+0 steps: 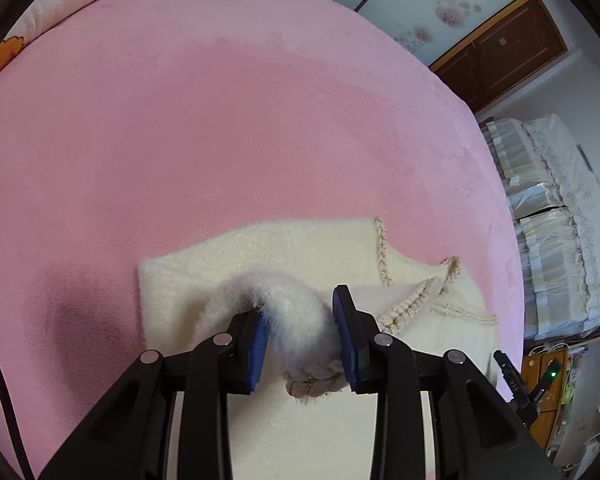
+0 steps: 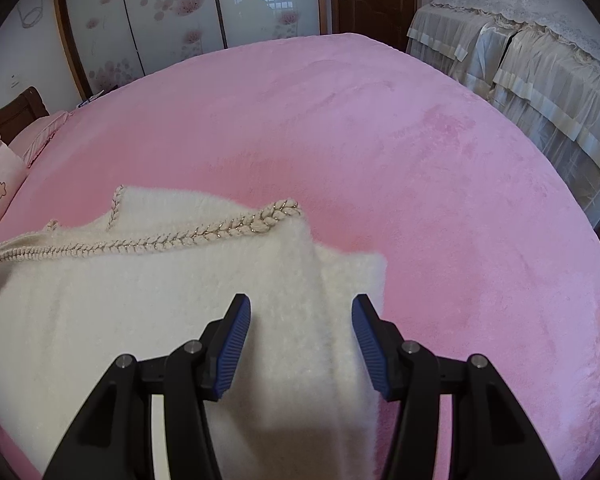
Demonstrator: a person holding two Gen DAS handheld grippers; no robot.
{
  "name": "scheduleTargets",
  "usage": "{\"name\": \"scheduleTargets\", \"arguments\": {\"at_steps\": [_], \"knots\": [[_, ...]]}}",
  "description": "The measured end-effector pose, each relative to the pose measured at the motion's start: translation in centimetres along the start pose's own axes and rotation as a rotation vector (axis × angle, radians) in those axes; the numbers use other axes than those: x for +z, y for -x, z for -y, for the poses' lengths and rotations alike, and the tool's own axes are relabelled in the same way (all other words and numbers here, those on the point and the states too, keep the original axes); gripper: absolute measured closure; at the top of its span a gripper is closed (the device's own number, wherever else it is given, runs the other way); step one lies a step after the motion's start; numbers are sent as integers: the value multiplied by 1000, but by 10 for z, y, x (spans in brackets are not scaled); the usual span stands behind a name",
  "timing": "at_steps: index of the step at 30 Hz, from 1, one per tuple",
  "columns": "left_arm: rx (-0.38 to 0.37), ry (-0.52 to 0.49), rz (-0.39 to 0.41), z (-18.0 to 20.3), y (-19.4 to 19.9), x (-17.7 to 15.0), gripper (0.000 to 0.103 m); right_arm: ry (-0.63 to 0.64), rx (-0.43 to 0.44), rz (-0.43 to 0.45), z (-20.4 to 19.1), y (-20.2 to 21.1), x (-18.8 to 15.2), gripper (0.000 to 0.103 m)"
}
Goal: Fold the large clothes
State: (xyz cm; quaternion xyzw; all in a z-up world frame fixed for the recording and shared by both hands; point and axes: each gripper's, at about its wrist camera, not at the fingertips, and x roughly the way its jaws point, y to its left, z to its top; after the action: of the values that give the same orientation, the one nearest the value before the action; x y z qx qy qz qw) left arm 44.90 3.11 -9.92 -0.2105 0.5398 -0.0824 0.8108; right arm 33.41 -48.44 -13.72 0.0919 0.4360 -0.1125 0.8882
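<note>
One fluffy cream sweater [image 2: 148,320] with braided trim, left tongs [image 1: 300,336] pinching it, right tongs [image 2: 300,344] spread.

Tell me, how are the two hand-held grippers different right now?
The left hand-held gripper has a fluffy roll of the white sweater bunched between its blue pads, while the right hand-held gripper has nothing pinched. The left one's pads sit closer together; the right one's are spread wide above flat sweater. Both have black arms and blue pads, and both are over the pink bed.

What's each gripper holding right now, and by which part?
The left gripper holds the cream sweater by a raised fold near its braided edge. The right gripper is open, holding nothing.
</note>
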Motion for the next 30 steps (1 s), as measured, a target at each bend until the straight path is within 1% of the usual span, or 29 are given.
{"name": "scheduleTargets", "arguments": {"at_steps": [1,4,5,7,9,10,12,13,14,17,18,19,20,21,22,23,24,26,27,30], "knots": [[-20,14,4,-1,2,1,73,-2,3,1,0,0,0,50],[-125,73,31,-8,10,6,72,-6,7,-7,0,-4,2,49],[-126,73,35,-8,11,8,72,-3,4,-11,-1,-6,3,47],[-89,57,27,-7,10,10,72,3,-6,-12,-3,-8,4,46],[-69,41,23,-4,7,10,72,5,-8,-8,-5,-9,5,46],[-75,39,26,-4,9,10,72,2,-6,-6,-5,-9,6,46],[-122,51,37,-5,11,12,72,-6,4,-3,-5,-10,7,46],[-157,61,42,-7,15,14,70,-9,8,-3,-5,-10,8,45],[-173,64,43,-8,14,13,69,-11,13,-4,-5,-11,9,42],[-158,52,32,-9,17,17,65,-14,13,2,-7,-11,11,39],[-150,49,43,-9,20,18,55,-9,13,2,-8,-12,11,39],[-147,46,65,-10,24,19,42,-2,6,1,-9,-13,11,39],[-151,47,95,-8,29,19,36,4,3,-1,-11,-13,12,39],[-157,55,130,-9,36,20,24,8,4,-1,-12,-14,12,39],[-155,61,153,-11,40,21,18,10,3,-1,-12,-14,12,39],[-143,61,168,-11,44,23,18,10,-1,1,-13,-14,12,39],[-127,52,165,-10,45,24,18,10,-1,2,-13,-14,12,39],[-90,17,141,-7,42,25,18,11,-2,7,-14,-13,13,39],[-60,-14,128,-3,39,24,18,12,-9,13,-14,-12,13,39],[1,-110,103,4,32,17,18,17,-10,45,-16,-6,14,39]]}}
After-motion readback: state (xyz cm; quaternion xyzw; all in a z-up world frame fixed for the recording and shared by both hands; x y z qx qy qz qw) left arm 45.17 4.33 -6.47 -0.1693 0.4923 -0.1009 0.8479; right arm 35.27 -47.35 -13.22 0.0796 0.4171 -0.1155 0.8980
